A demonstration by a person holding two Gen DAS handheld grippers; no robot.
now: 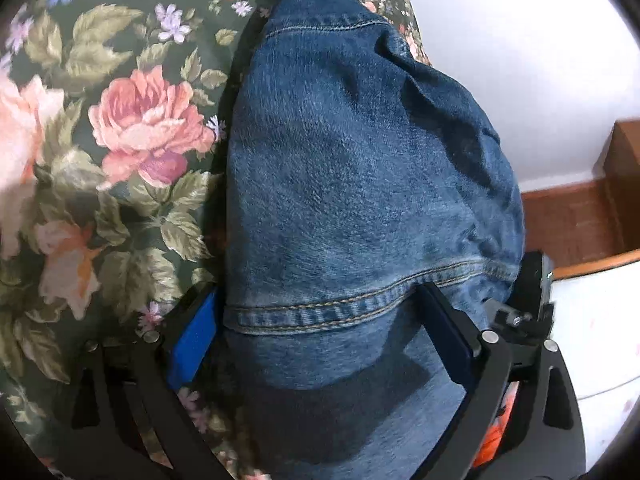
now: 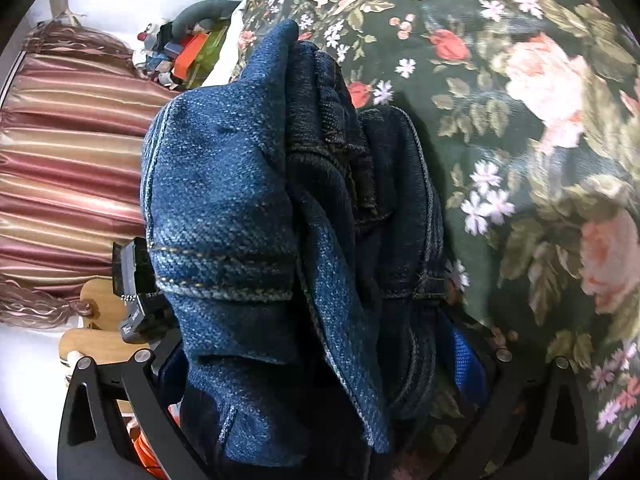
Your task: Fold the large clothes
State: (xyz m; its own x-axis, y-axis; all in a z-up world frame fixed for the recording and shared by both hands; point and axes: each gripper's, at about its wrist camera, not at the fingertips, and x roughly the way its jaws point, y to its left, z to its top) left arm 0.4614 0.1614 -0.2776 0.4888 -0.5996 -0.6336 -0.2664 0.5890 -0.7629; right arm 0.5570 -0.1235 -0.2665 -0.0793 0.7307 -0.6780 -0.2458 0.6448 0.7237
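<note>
Left hand-held gripper (image 1: 320, 328) pitched downward over the floral bedspread (image 1: 100, 140), jaws spread wide; blue pad of one finger (image 1: 194, 340) at left, dark finger (image 1: 448, 332) at right. Folded blue jeans (image 1: 360, 168) lying between and beyond these fingers, one stitched hem running across the gap; left pad just beside the denim edge, right finger standing on the cloth with slack fabric around it, no squeeze visible, so read as released. Right hand-held gripper (image 2: 324, 356) also angled down, bunched denim of the jeans (image 2: 248, 208) filling the gap between its fingers and hiding most of both; blue pad (image 2: 466, 360) seen at right, close against the folds. Whether this gripper clamps the cloth or merely straddles it: cannot tell. Count: one pair of jeans, several layers stacked, two hems visible in the right wrist view; two grippers. Jeans resting on the bedspread near its edge. Beyond the edge, left in the right wrist view: pink striped curtain (image 2: 72, 152), pile of small coloured items (image 2: 180, 56) far left. White wall (image 1: 520, 80) and wooden floor (image 1: 568, 220) at right in the left wrist view.
</note>
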